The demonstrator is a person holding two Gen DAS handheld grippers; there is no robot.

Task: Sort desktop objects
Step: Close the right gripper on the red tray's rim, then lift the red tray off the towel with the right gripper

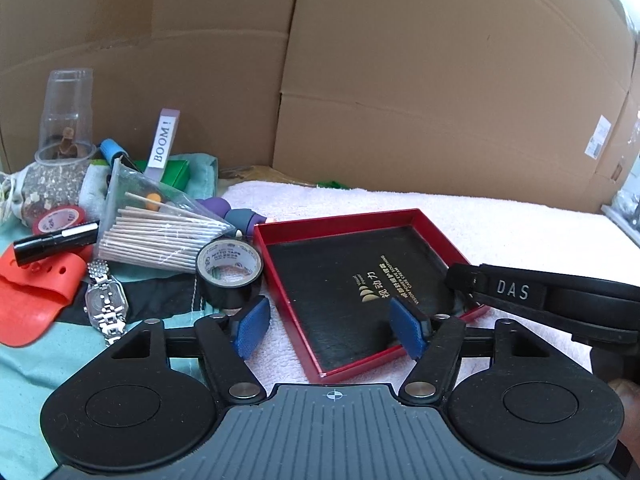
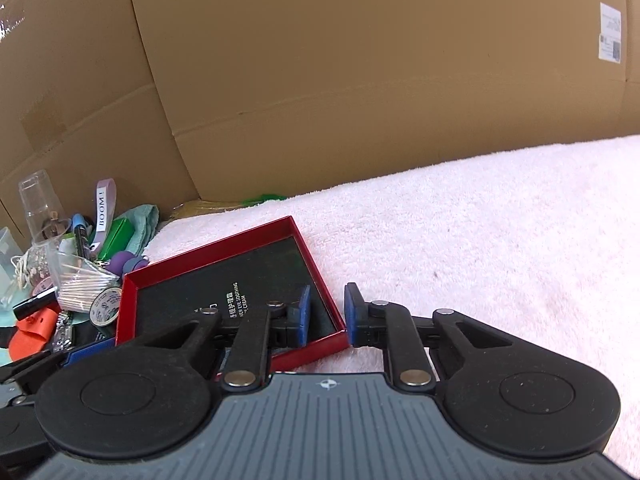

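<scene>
On the pale pink towel [image 1: 500,220] in the left wrist view lies a shallow red tray [image 1: 280,276] with a black printed floor. The left gripper [image 1: 332,330] straddles the tray's near left wall, its 2 blue pads apart, 1 outside on the towel and 1 over the black floor, neither pressing the rim. Left of the tray sit a roll of black tape [image 1: 229,276], a bag of wooden sticks [image 1: 160,236], a silver watch [image 1: 105,300], an orange plastic piece [image 1: 32,300] and an upturned clear cup [image 1: 66,116], all before a cardboard wall [image 1: 400,60]. From the right wrist view, the right gripper [image 2: 327,316] has its 2 blue pads clamped on the near right wall of the red tray [image 2: 208,256], 1 pad inside, 1 outside on the towel [image 2: 480,240]. The clutter lies beyond the tray's left side.
</scene>
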